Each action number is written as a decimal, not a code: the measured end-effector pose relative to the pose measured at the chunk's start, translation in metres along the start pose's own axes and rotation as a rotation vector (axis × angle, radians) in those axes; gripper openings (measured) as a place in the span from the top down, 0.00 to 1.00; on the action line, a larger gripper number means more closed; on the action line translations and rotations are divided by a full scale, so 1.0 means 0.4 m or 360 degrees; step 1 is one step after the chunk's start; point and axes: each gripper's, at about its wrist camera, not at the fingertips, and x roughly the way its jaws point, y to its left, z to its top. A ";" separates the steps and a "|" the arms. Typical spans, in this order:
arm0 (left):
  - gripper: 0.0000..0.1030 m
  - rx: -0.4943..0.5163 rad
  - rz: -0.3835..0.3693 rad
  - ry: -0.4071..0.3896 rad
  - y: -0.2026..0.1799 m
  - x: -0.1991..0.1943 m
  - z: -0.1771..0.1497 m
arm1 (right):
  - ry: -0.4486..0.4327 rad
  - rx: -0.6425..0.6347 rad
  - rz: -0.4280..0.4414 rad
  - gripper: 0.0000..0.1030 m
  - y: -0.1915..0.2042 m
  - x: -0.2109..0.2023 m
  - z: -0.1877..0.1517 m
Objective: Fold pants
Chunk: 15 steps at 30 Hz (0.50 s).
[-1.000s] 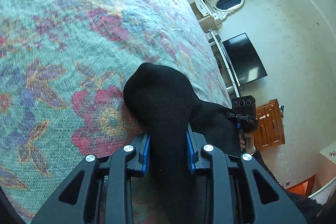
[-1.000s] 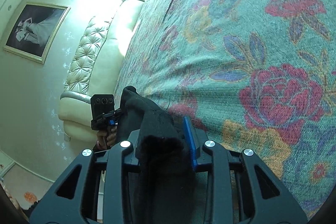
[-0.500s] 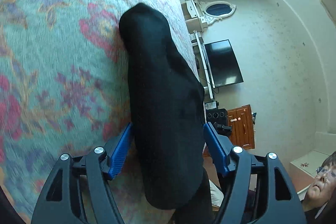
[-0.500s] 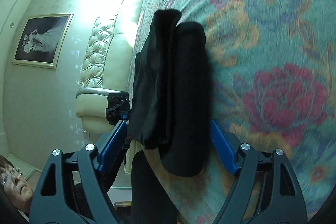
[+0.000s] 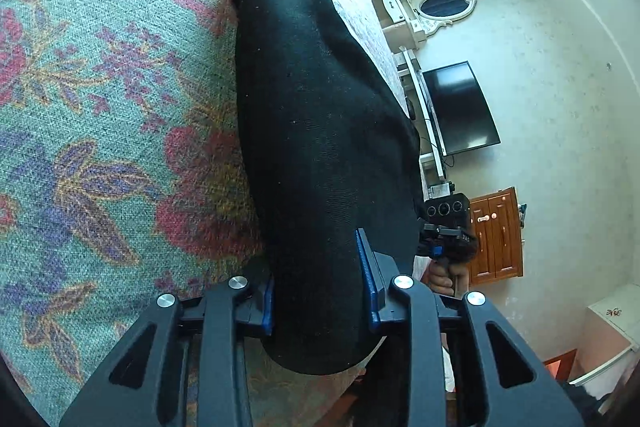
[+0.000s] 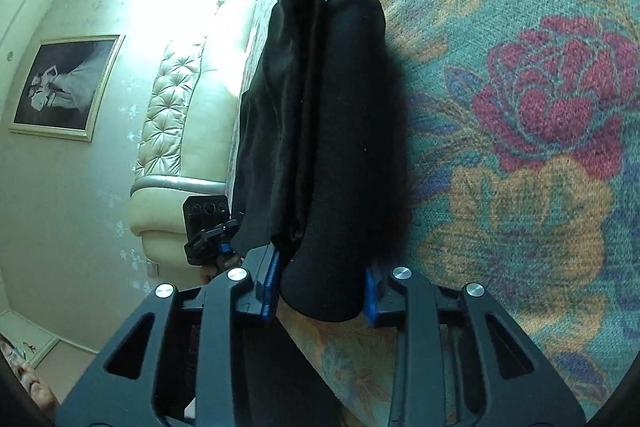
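both tongs have just been closing, and each now pinches black cloth between its blue pads. left tongs [image 5: 320, 301] hold the near end of the pants [image 5: 320, 131], a thick black fold that runs away from the camera across the bed [image 5: 100, 99], lying on the floral cover. pads [image 5: 370, 283] press the cloth from both sides, narrow gap filled by it. to the right of the fold, past the bed edge, the right tongs [image 5: 450, 227] show from the front with a hand [image 5: 444, 277] under them. beyond stand a tv [image 5: 460, 107], an oval mirror [image 5: 444, 5] and a wooden cabinet [image 5: 496, 231].

in the right wrist view a framed picture [image 6: 66, 87] hangs on the wall at left, then a tufted headboard [image 6: 176, 123]. the left tongs [image 6: 208, 227] sit by the bed edge. right tongs [image 6: 320, 297] grip the pants [image 6: 320, 131], here two stacked layers side by side, resting on the bed [image 6: 520, 147].
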 end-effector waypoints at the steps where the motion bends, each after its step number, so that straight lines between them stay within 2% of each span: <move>1: 0.71 0.0011 0.0000 -0.0005 -0.007 -0.004 -0.001 | 0.0001 -0.0011 0.0008 0.71 0.006 -0.005 -0.004; 6: 0.72 -0.0008 -0.0030 0.0023 -0.008 -0.013 -0.020 | 0.0021 -0.0030 0.0023 0.72 0.015 -0.019 -0.039; 11: 0.72 -0.0043 -0.0074 0.0006 0.017 -0.005 -0.040 | 0.0006 0.0051 0.0063 0.71 -0.029 -0.014 -0.058; 15: 0.62 -0.0010 -0.0064 -0.0038 0.018 -0.009 -0.043 | -0.0016 0.0071 0.0084 0.67 -0.041 -0.017 -0.059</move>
